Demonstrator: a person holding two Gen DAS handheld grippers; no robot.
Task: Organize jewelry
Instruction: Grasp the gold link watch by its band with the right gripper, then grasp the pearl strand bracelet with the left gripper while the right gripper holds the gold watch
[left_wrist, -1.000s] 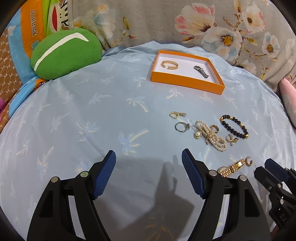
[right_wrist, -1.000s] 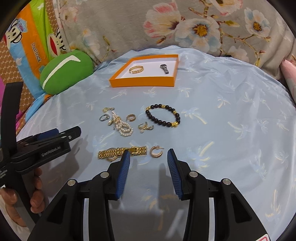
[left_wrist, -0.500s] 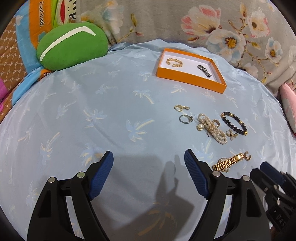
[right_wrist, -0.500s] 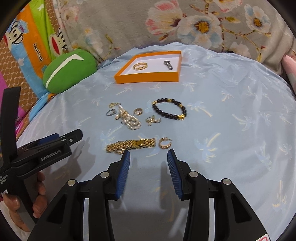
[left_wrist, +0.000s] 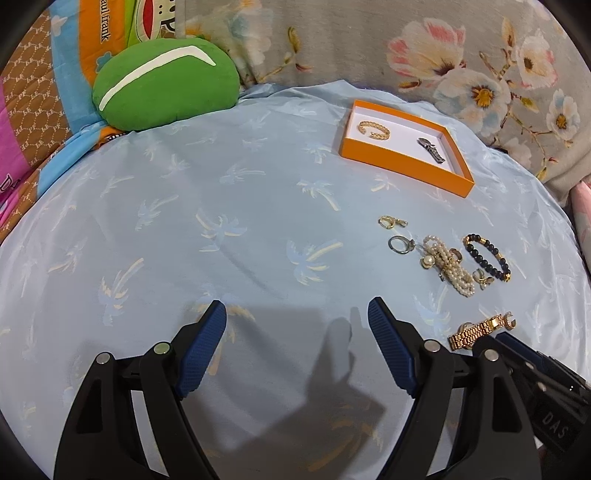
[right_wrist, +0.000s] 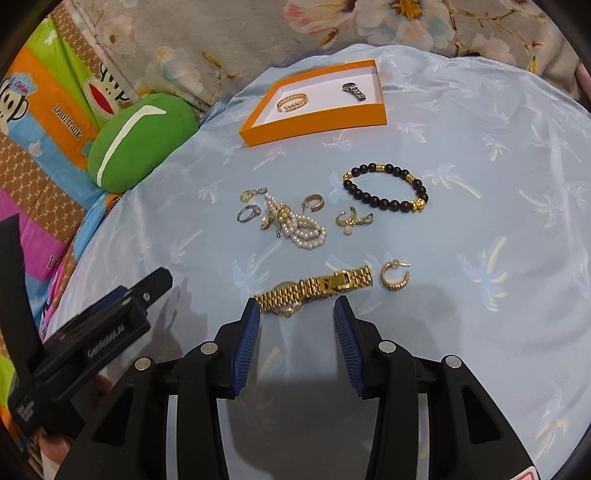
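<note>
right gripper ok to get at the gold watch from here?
Probably yes. The right gripper is open, its fingers just short of the gold watch, which lies flat on the blue cloth with nothing between.

Right wrist view: tray (right_wrist: 314, 123) placed upper centre, bangle (right_wrist: 291, 102) and small watch (right_wrist: 354, 91) inside. Beaded bracelet (right_wrist: 386, 187) laid below; pearl strand (right_wrist: 299, 225) left of it. Watch band (right_wrist: 314, 290) lowest, hoop earring (right_wrist: 395, 276) right beside.
</note>
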